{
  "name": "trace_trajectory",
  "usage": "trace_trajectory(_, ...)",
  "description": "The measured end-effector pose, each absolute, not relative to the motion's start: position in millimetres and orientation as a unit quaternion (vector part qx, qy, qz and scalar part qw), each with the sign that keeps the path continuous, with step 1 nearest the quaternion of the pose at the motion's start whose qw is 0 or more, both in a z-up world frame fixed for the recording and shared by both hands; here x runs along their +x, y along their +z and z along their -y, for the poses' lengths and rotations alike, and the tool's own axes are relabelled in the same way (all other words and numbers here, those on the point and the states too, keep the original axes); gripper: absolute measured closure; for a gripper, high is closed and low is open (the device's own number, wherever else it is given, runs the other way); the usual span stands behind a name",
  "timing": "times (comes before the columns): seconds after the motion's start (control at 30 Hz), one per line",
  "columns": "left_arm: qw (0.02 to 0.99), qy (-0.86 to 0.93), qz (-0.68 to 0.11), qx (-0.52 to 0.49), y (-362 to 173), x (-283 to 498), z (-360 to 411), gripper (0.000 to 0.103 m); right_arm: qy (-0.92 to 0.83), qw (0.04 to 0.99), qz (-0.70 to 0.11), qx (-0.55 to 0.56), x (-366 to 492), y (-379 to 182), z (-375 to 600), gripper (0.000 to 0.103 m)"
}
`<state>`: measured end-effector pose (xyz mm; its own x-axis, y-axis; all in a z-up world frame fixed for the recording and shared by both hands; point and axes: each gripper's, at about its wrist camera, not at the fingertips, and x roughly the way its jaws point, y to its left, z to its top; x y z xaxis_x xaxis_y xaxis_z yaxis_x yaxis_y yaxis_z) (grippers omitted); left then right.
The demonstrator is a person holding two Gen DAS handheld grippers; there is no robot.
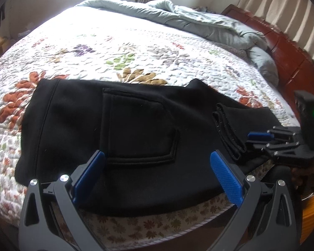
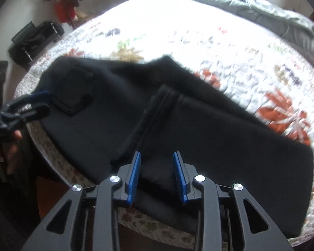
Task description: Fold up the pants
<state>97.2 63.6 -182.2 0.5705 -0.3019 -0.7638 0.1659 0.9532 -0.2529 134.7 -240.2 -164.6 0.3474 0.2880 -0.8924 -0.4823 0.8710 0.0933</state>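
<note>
Black fleece pants [image 1: 123, 138] folded lengthwise near front edge of floral quilted bedspread [image 1: 106, 48], hems [image 1: 228, 133] doubled over. Left gripper [image 1: 157, 177] wide open, empty, above pocket. Right gripper [image 2: 157, 177] part open, empty, near hems. Better: pinch both layers squarely, lift evenly.

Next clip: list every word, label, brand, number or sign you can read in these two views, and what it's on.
None legible.
Black folded pants: no tag or print shows.
White floral quilted bedspread: pattern only.
Left hand-held gripper, right hand-held gripper: no markings.
Black device with green light: no text.
</note>
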Motion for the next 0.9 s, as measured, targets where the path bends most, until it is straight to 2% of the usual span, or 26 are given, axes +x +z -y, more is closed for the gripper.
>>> trace_trajectory(0.2, 0.869, -0.066, -0.485, -0.073, -175.4, 86.6, -61.8, 0.003, 0.255, 0.799, -0.532, -0.113, 138.2, -169.8, 238.1, 0.071)
trace_trajectory(0.37, 0.862, -0.037, -0.499, -0.078, -162.6, 75.3, -64.8, 0.003, 0.299, 0.775, -0.548, -0.100, 146.8, -150.4, 228.1, 0.074)
trace_trajectory(0.6, 0.861, -0.030, -0.495, -0.116, -145.6, 68.1, -83.2, 0.003, 0.365, 0.739, -0.552, -0.128, 195.8, -109.4, 177.3, 0.067)
trace_trajectory(0.77, 0.850, -0.022, -0.498, -0.169, -149.5, 67.8, -104.1, 0.003, 0.420, 0.702, -0.554, -0.155, 224.8, -94.4, 121.5, 0.052)
trace_trajectory(0.83, 0.846, -0.023, -0.491, -0.206, -152.8, 65.5, -113.5, 0.003, 0.448, 0.682, -0.553, -0.171, 237.3, -88.5, 92.4, 0.030)
trace_trajectory(0.9, 0.836, -0.033, -0.473, -0.276, -159.3, 59.1, -129.5, 0.003, 0.482, 0.650, -0.556, -0.188, 251.0, -85.7, 62.8, 0.021)
